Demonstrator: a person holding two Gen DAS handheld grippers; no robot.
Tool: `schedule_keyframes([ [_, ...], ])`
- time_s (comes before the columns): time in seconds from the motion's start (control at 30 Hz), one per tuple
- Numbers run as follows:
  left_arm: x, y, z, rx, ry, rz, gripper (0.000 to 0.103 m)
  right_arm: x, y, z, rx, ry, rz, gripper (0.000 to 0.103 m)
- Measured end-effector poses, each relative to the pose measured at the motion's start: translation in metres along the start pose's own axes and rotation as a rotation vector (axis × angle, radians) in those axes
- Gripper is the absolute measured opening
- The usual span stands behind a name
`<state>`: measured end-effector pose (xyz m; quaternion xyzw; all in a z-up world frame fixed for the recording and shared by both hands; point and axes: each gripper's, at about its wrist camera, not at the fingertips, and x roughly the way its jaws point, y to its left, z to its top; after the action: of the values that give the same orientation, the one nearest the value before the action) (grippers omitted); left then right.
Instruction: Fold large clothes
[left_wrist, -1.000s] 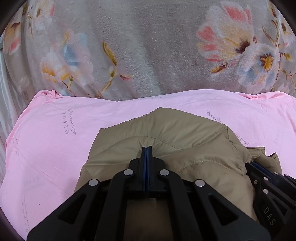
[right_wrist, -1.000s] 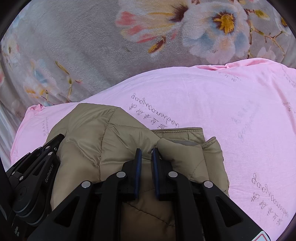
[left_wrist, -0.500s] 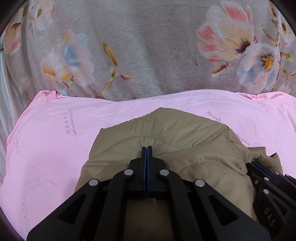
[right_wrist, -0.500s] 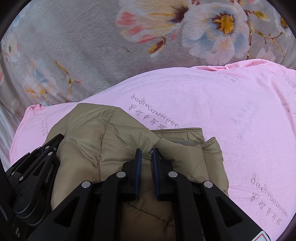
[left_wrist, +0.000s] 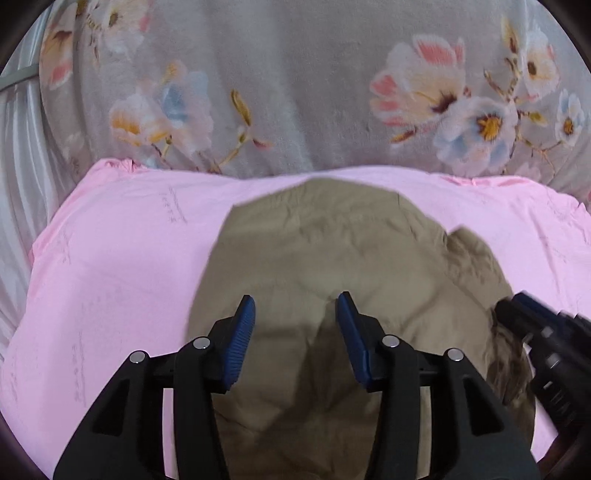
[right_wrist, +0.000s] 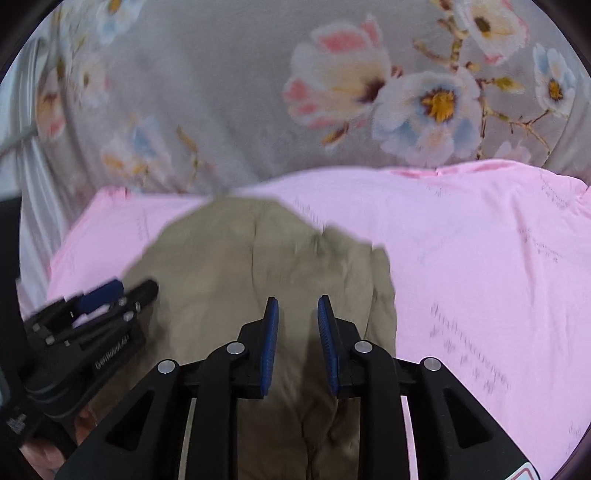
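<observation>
obstacle: bunched tan jacket (left_wrist: 332, 266) mounded mid pink sheet (left_wrist: 110, 258), under both sets of spread fingers | free: flat sheet left of jacket and broad flat sheet to its right (right_wrist: 480, 258) | far edge: floral blanket (left_wrist: 295, 92) rises behind | side: right gripper (left_wrist: 506, 309) beside left gripper (left_wrist: 295, 306)

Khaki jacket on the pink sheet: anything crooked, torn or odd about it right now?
Nothing stands out. The khaki jacket lies bunched in a compact bundle on the pink sheet, no tears visible; motion blur hides fine detail.
</observation>
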<state>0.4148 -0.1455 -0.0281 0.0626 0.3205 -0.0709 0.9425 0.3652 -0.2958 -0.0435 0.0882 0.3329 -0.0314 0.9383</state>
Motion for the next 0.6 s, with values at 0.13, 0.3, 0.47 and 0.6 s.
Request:
schedule_keyframes([
  [0.13,0.005,-0.013,-0.018,0.011,-0.077,0.059,0.045,0.008,0.008,-0.018,-0.08,-0.066,-0.083,0.025],
  [0.3,0.011,-0.013,-0.028,0.003,-0.112,0.064,0.045,0.01,0.003,-0.018,-0.067,-0.053,-0.078,0.026],
  [0.47,0.011,-0.016,-0.031,0.013,-0.108,0.079,0.045,0.013,0.006,-0.019,-0.068,-0.038,-0.087,0.026],
  [0.6,0.012,-0.017,-0.032,0.018,-0.107,0.086,0.045,0.013,0.01,-0.02,-0.083,-0.038,-0.107,0.026],
])
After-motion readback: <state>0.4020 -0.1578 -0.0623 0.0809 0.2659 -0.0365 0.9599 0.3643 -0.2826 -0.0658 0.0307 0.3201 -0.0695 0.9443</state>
